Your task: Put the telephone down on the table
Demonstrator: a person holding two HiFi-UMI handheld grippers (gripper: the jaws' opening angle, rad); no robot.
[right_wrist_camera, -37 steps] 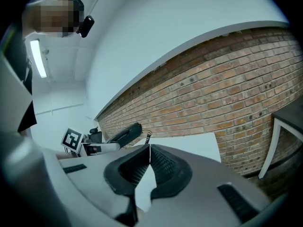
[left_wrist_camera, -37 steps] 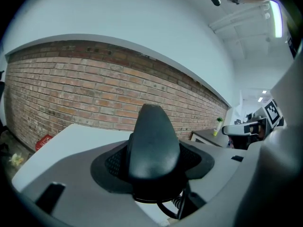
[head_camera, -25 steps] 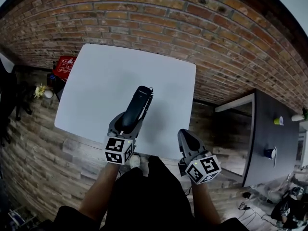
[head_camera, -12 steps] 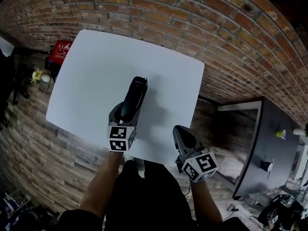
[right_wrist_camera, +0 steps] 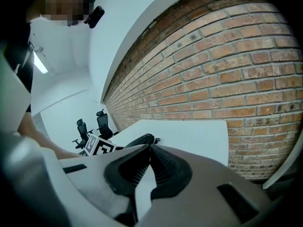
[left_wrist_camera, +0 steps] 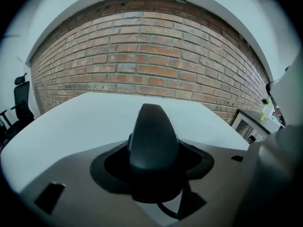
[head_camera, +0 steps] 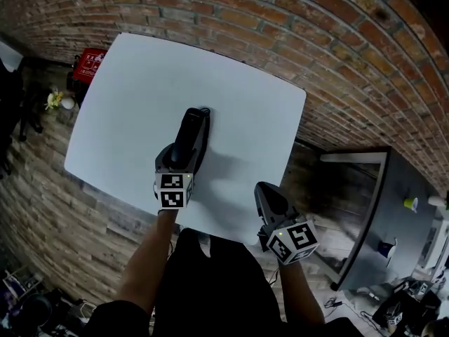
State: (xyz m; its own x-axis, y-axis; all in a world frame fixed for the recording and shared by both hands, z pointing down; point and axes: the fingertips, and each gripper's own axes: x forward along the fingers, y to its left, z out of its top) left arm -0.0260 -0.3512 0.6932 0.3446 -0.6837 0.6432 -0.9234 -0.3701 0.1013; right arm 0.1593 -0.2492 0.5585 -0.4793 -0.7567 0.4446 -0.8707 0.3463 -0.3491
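A black telephone handset [head_camera: 190, 133] points away from me over the white table [head_camera: 119, 90], and my left gripper [head_camera: 181, 161] is shut on its near end. In the left gripper view the telephone [left_wrist_camera: 152, 143] fills the space between the jaws, its rounded tip aimed at the brick wall. Whether it touches the tabletop I cannot tell. My right gripper [head_camera: 266, 191] hangs at the table's front edge, to the right of the left one. Its jaws are shut with nothing in them [right_wrist_camera: 148, 151]. From there the telephone [right_wrist_camera: 141, 139] shows just beyond the jaws.
A brick wall [head_camera: 295, 27] runs along the table's far side. A red box [head_camera: 91, 64] lies on the floor at the left. A dark table [head_camera: 414, 209] stands at the right. Office chairs [right_wrist_camera: 102, 122] stand far off in the right gripper view.
My left gripper has carried the telephone a little left and farther in over the table. The right gripper has hardly moved.
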